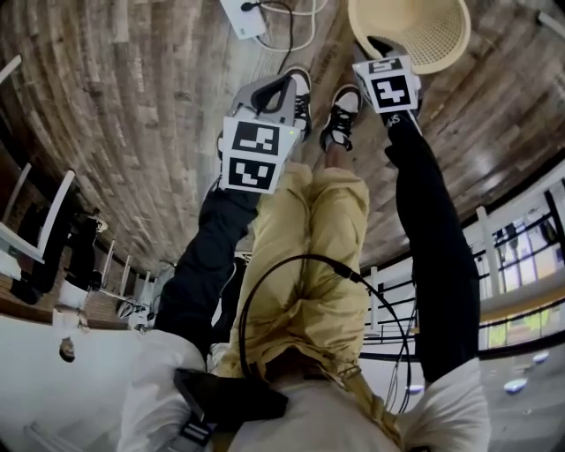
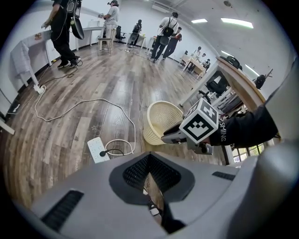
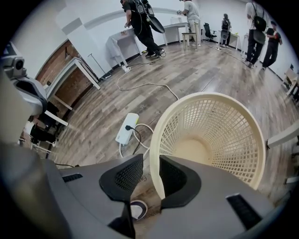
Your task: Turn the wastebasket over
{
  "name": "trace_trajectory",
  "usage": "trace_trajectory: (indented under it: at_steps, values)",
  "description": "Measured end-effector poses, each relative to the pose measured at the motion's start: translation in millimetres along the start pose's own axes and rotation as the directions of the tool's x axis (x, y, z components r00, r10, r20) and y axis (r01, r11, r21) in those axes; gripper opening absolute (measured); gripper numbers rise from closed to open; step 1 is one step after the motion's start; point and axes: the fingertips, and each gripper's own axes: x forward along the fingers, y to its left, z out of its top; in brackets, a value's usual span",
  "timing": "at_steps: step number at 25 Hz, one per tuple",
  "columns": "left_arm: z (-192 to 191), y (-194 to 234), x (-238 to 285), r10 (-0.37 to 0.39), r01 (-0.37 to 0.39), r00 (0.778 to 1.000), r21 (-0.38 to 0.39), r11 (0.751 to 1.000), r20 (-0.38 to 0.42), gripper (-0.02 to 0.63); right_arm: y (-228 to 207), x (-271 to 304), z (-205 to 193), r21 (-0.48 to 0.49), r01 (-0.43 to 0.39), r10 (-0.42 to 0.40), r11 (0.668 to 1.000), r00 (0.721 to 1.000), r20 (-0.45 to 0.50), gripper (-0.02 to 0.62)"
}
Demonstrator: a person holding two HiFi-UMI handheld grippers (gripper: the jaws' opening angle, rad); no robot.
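Note:
The cream lattice wastebasket point(image 1: 413, 33) point(image 2: 161, 120) point(image 3: 224, 135) stands upright on the wood floor, mouth up, just ahead of the person's feet. My right gripper point(image 1: 381, 48) point(image 3: 150, 173) point(image 2: 169, 137) points steeply down at its near rim. The jaws stand apart with the rim wall between them, closer to the right pad point(image 3: 175, 179), and there is a gap on the left side. My left gripper point(image 1: 272, 95) point(image 2: 149, 170) hangs above the floor to the left of the basket, apart from it, its pads meeting at the tips with nothing between them.
A white power strip point(image 1: 243, 16) point(image 2: 98, 149) point(image 3: 127, 128) with coiled cable point(image 2: 119, 144) lies on the floor left of the basket. The person's shoes point(image 1: 342, 115) are just short of it. Several people point(image 2: 166, 28) and tables point(image 3: 117, 44) are far across the room.

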Motion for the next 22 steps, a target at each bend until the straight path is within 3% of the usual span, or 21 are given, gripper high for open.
trace_trajectory:
  at_steps: [11,17,22]
  values:
    - [1.5,0.3,8.3,-0.011,0.01,1.0,-0.045,0.999,-0.024,0.002,-13.8,24.7,-16.6,-0.112,0.053,-0.06,0.992,0.996,-0.062,0.089]
    - [6.3,-0.4,-3.9,-0.005,0.004,1.0,-0.055,0.998,-0.016,0.002,-15.4,-11.8,17.1,-0.071,0.071,-0.068,0.995,0.997,0.043,0.072]
    - [23.3,-10.5,-12.5,-0.008,0.009,1.0,-0.045,0.999,0.014,0.002,-25.9,-47.2,56.9,0.058,0.039,-0.049,0.998,0.985,0.166,0.061]
